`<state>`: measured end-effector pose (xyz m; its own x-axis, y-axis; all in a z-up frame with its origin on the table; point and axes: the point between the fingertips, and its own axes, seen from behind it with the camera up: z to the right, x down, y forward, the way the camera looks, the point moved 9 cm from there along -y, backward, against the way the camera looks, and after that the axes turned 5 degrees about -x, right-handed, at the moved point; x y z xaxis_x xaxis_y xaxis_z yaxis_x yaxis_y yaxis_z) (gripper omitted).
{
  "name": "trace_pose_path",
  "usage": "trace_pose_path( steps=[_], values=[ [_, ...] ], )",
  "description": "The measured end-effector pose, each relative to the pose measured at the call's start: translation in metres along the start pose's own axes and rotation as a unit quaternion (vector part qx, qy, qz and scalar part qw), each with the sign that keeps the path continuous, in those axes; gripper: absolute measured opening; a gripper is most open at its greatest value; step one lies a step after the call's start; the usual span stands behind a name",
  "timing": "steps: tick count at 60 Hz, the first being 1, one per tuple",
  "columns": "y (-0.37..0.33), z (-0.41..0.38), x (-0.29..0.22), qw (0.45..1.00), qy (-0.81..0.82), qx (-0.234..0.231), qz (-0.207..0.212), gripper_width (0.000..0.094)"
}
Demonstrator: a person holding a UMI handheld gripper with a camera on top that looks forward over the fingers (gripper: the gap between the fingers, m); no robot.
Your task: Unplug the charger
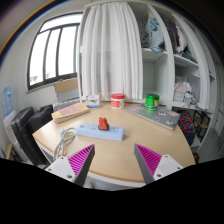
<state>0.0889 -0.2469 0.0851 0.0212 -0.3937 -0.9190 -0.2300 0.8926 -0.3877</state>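
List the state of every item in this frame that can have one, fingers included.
gripper: fingers open, holding nothing, short of the table
charger: orange-red, plugged into the power strip, untouched
power strip: lying flat on the table
curtain: drawn, hanging beside the uncovered window

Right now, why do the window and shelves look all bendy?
Gripper view: the wide-angle lens bows the window and shelves outward; daylight glares through the window and curtain; the power strip with the charger, beyond the open gripper, looks fairly sharp.
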Motion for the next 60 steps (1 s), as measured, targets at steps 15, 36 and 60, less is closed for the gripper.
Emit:
trace_pose_path(
  steps=[15, 36, 60],
  values=[
    [0.110, -0.023, -0.028, 1.000, -0.008, 0.030, -0.005, 0.0821],
    [0.145, -0.027, -0.038, 0.999, -0.002, 0.038, -0.007, 0.0219],
    [0.109, -0.031, -0.089, 0.993, -0.018, 0.009, 0.114, 0.0141]
  ],
)
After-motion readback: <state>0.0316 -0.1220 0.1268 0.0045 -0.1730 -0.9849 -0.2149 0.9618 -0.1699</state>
